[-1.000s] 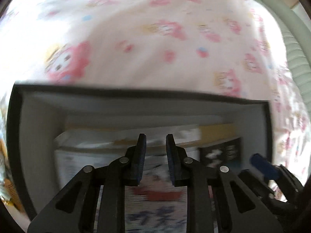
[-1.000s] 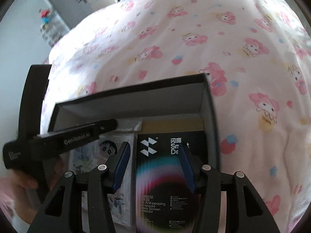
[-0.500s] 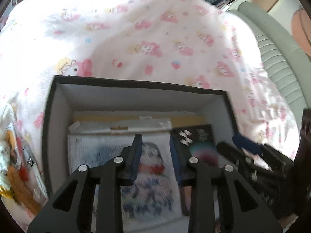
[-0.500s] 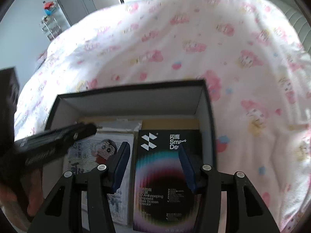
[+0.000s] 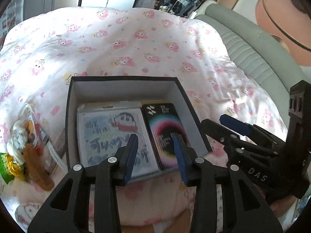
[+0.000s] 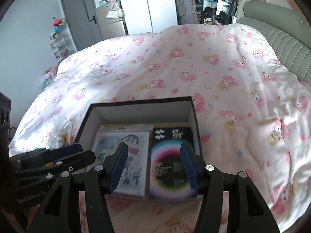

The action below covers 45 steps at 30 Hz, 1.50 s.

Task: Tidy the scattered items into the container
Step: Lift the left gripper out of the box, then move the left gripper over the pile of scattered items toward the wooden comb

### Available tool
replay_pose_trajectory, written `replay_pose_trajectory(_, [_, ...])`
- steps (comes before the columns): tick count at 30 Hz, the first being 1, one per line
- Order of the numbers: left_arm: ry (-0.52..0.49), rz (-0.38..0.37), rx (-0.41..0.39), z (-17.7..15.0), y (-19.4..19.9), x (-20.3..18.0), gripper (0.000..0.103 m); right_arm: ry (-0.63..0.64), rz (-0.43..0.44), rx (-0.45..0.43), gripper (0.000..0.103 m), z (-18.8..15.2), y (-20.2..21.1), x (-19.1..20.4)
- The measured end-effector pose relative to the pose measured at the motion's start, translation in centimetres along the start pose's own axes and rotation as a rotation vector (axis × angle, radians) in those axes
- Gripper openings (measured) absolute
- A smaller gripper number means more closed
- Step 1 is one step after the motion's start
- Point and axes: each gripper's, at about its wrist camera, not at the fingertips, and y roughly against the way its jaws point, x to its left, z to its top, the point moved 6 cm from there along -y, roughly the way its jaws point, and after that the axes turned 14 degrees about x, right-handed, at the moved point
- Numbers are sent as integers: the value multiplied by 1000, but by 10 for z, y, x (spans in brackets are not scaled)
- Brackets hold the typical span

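A black box (image 5: 124,78) with white inner walls sits on the bed. Inside it lie a cartoon-printed packet (image 5: 108,132) and, to its right, a black screen-protector pack (image 5: 165,128). My left gripper (image 5: 155,137) hangs above the box's near edge, its jaws opening with nothing between them. My right gripper (image 6: 154,146) hovers over the same edge, jaws opening and empty; below it show the packet (image 6: 136,139) and the black pack (image 6: 171,136). Left of the box lie a plush toy (image 5: 23,136) and small packets (image 5: 44,141).
The box rests on a pink cartoon-print quilt (image 6: 175,68). A grey-green padded headboard (image 5: 252,44) runs along the right. A green and gold item (image 5: 9,165) lies at the far left. A grey door (image 6: 77,23) and wardrobes stand beyond the bed.
Both grippers have risen and drawn back from the box, which now looks smaller and sits lower in view. The left jaws have spread clearly wider and the right jaws a little.
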Motion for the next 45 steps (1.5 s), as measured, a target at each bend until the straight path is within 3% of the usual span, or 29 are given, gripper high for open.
replay_pose_trajectory(9, [-28, -14, -13, -41, 24, -7, 40, 11, 8, 6, 53, -44, 20, 28])
replay_pose_trajectory(12, [-5, -48, -2, -51, 31, -1, 40, 20, -8, -9, 53, -51, 28, 37])
replay_pose_trajectory(20, [29, -44, -13, -76, 47, 25, 40, 67, 34, 21, 53, -65, 26, 69])
replay_pose_trajectory(25, [115, 8, -23, -93, 59, 68, 40, 110, 54, 61, 52, -66, 8, 104])
replay_pose_trajectory(31, [233, 63, -68, -124, 84, 132, 40, 225, 115, 106, 52, -67, -14, 175])
replay_pose_trajectory(36, [347, 58, -95, -146, 93, 185, 40, 311, 163, 174, 52, -69, -40, 231])
replay_pose_trajectory(40, [426, 70, -120, -160, 99, 228, 40, 333, 287, 289, 52, -74, -67, 266])
replay_pose_trajectory(45, [500, 60, -89, -169, 90, 278, 40, 341, 216, 297, 52, -66, -90, 279])
